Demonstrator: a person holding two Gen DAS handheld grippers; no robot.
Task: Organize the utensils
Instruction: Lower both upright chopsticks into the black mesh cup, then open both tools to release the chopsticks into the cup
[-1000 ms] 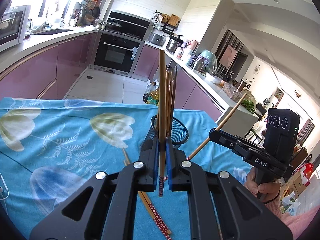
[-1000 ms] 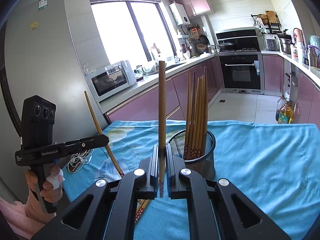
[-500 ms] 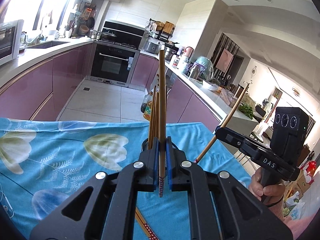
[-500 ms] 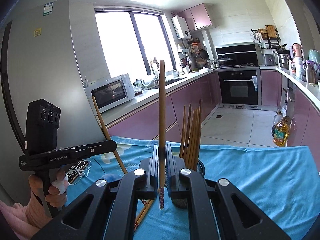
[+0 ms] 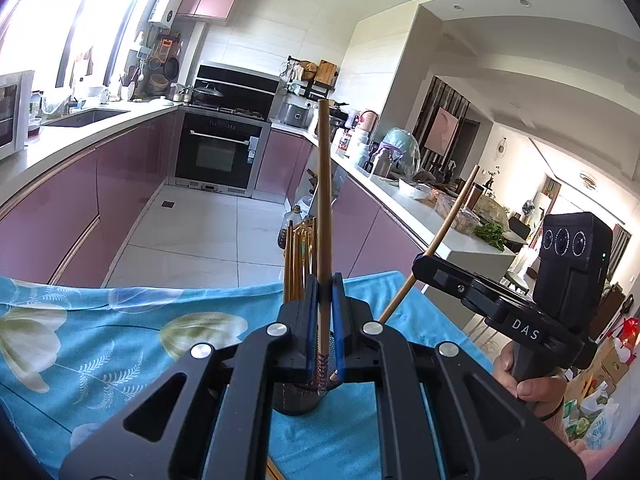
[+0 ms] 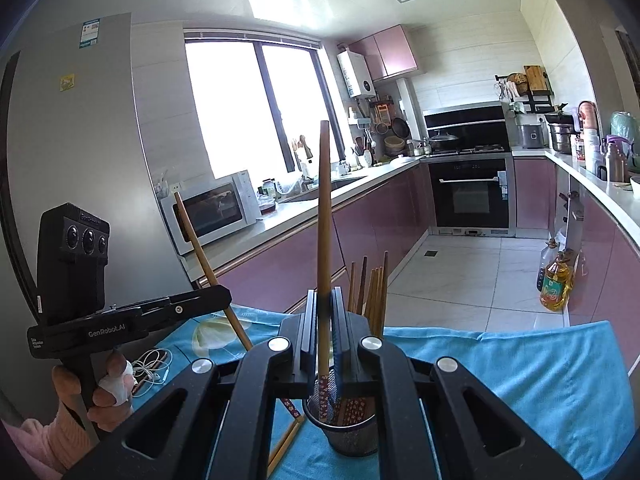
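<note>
Indoors | kitchen, mauve cabinets [image 5: 60,208] | blue floral tablecloth [image 5: 100,344]

From your left wrist view, the mesh holder [image 5: 298,400] sits almost wholly behind the gripper body; only a dark patch shows at lower centre. The loose chopsticks [image 5: 274,472] on the table are cut off by the bottom edge — you cannot count them. In the right wrist view, the holder's [image 6: 352,436] near rim is covered, and the earphone cable [image 6: 154,364] at lower left is partly masked by your hand [image 6: 106,396].
</note>
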